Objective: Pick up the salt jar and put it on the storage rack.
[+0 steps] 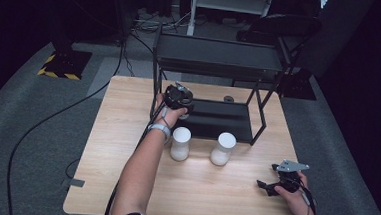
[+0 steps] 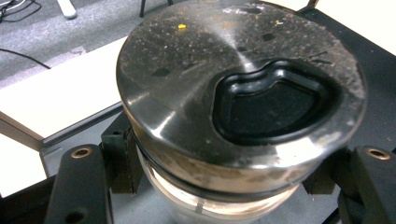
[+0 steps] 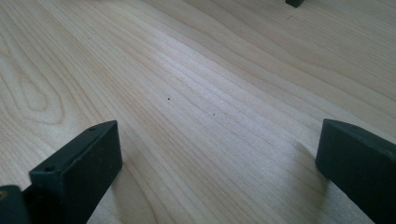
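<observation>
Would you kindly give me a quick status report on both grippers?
Left gripper shut on jar at black rack. Right gripper open, over bare table. Two white jars stand clear.

A two-tier rack (image 1: 257, 122) stands at the table's (image 1: 127, 133) twelve o'clock edge. Two cups stand side by side before it at the table's centre: one cup (image 1: 180, 143) at nine o'clock of the other cup (image 1: 222, 148). The left hand-held gripper (image 1: 184, 111), with a jar (image 2: 233, 93) between its jaws, sits at the rack's lower shelf, at its nine o'clock end. The right hand-held gripper (image 1: 263, 186) lies at the table's four o'clock corner.
</observation>
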